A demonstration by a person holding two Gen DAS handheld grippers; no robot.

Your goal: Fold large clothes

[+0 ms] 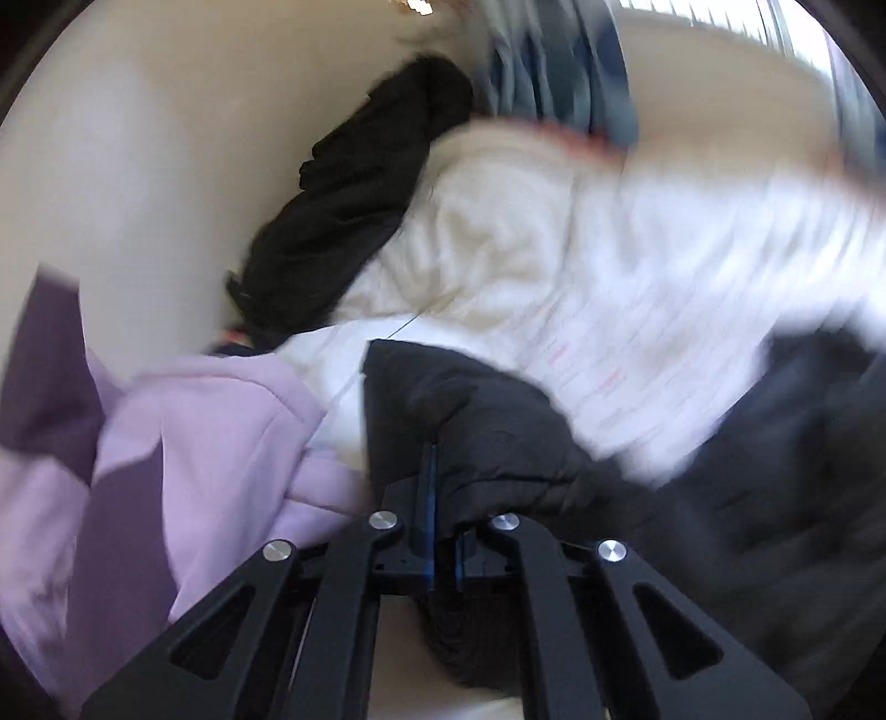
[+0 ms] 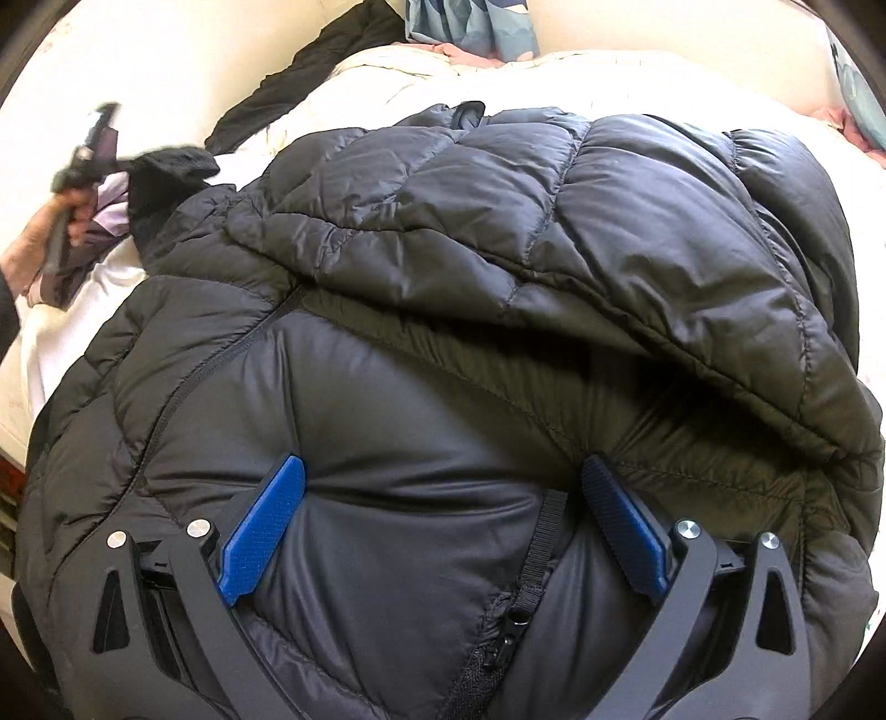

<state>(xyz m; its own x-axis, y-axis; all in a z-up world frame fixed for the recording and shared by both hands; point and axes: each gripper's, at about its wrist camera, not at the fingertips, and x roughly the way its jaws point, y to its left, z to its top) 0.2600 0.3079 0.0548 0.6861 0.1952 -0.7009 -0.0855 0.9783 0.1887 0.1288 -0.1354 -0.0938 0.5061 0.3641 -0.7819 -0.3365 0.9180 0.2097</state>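
With my left gripper [image 1: 432, 498] clenched on the black puffer jacket [image 2: 443, 310] and my right gripper [image 2: 443, 531] spread wide against it, I should pinch the fabric between those pads before lifting.

Cream upholstered seat [image 1: 138, 166] (sofa or bed, unclear), bright daylight from a window [image 1: 714, 11] behind.

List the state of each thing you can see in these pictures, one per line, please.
Left hand-held gripper: shut on black puffer jacket.
Right hand-held gripper: open, pads astride a jacket panel.
Black puffer jacket: spread out, crumpled.
Jacket zipper: closed near its pull.
Lilac garment: crumpled.
Black garment: bunched up.
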